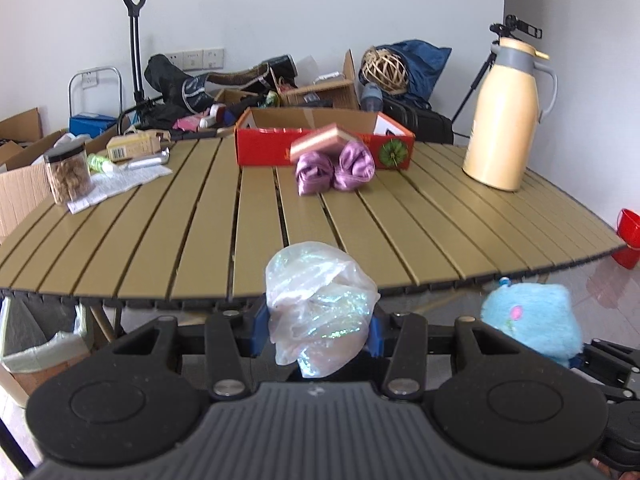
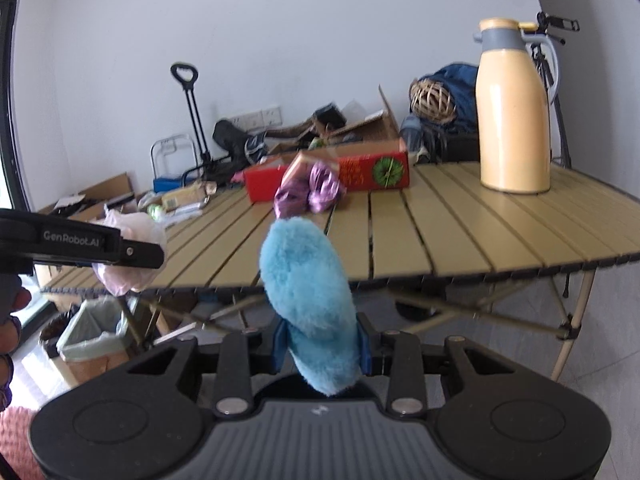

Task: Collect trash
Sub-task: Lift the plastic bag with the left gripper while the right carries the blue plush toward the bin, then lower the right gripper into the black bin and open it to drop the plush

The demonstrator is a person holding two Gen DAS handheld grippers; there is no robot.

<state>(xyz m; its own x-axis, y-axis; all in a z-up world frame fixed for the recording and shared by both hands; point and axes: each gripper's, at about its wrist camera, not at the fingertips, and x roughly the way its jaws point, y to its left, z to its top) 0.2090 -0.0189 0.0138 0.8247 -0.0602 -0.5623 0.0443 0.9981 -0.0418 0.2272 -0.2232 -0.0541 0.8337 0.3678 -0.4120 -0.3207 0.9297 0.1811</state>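
My left gripper [image 1: 318,330] is shut on a crumpled clear plastic bag [image 1: 320,304], held just off the near edge of the slatted table [image 1: 200,248]. The same bag [image 2: 128,248] and the left gripper's black arm show at the left of the right wrist view. My right gripper [image 2: 322,346] is shut on a fluffy blue plush item [image 2: 308,304]; that plush [image 1: 532,320] also appears at the lower right of the left wrist view. A bin lined with a pale green bag [image 2: 94,334] stands on the floor under the table's left end.
On the table are a red cardboard box [image 1: 324,144], purple fabric bundles [image 1: 336,168] under a pink box [image 1: 320,142], a cream thermos jug [image 1: 508,116], and a jar [image 1: 70,176] on papers. Clutter and cardboard boxes line the wall. A red bucket [image 1: 630,236] is at the right.
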